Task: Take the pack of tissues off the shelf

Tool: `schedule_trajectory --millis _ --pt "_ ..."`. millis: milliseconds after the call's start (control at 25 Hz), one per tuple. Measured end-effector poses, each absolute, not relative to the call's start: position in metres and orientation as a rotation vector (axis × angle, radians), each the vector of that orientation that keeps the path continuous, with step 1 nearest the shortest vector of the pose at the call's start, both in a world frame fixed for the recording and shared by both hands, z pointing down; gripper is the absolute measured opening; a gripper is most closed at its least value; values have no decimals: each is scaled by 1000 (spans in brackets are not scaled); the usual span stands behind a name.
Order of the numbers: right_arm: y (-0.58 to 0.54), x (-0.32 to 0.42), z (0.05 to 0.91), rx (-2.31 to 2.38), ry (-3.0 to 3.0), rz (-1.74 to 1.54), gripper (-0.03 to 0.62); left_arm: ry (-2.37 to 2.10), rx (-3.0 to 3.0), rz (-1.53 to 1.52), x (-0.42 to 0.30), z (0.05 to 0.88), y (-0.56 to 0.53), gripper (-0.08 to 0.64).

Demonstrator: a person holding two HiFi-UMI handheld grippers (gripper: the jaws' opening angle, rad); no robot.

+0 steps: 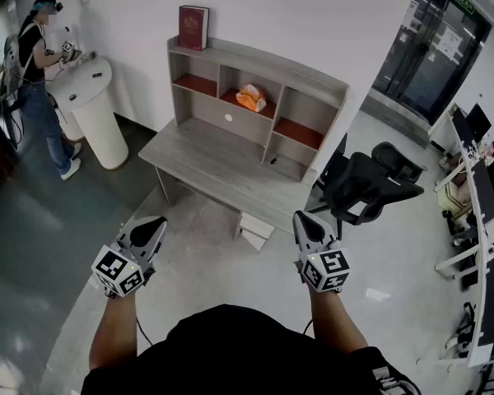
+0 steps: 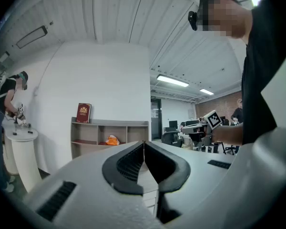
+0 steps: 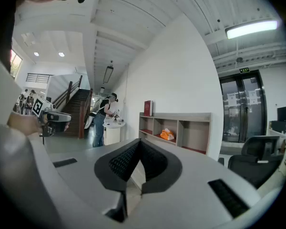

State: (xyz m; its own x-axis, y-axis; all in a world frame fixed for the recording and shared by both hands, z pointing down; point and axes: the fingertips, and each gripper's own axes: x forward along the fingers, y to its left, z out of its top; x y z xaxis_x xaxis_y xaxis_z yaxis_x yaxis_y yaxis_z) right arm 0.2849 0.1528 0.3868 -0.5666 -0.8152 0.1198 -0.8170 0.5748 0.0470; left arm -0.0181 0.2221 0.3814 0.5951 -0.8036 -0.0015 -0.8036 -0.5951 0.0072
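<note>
An orange and white pack of tissues (image 1: 250, 97) lies in the middle compartment of a grey desk shelf (image 1: 255, 60). It also shows far off as the tissue pack (image 2: 112, 140) in the left gripper view and the tissue pack (image 3: 167, 135) in the right gripper view. My left gripper (image 1: 154, 225) and right gripper (image 1: 300, 220) are held level, well short of the desk, over the floor. Both are shut with nothing between the jaws; the pads meet at the left gripper (image 2: 143, 144) and the right gripper (image 3: 138, 143).
A red book (image 1: 193, 27) stands on top of the shelf. The grey desk top (image 1: 222, 167) lies below it, with a white drawer unit (image 1: 255, 229) underneath. A black office chair (image 1: 367, 188) stands to the right. A person (image 1: 34, 81) works at a white round pedestal (image 1: 95, 113) at the left.
</note>
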Motion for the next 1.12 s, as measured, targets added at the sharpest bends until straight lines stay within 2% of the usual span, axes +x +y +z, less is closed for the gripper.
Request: schedule_trajectory --millis 600,1120 --pt "126 330 394 1399 -2734 68 8 -1369 2848 47 33 366 196 18" --pt "90 296 390 1388 -2695 36 8 -1330 2842 -11 0 371 157 18"
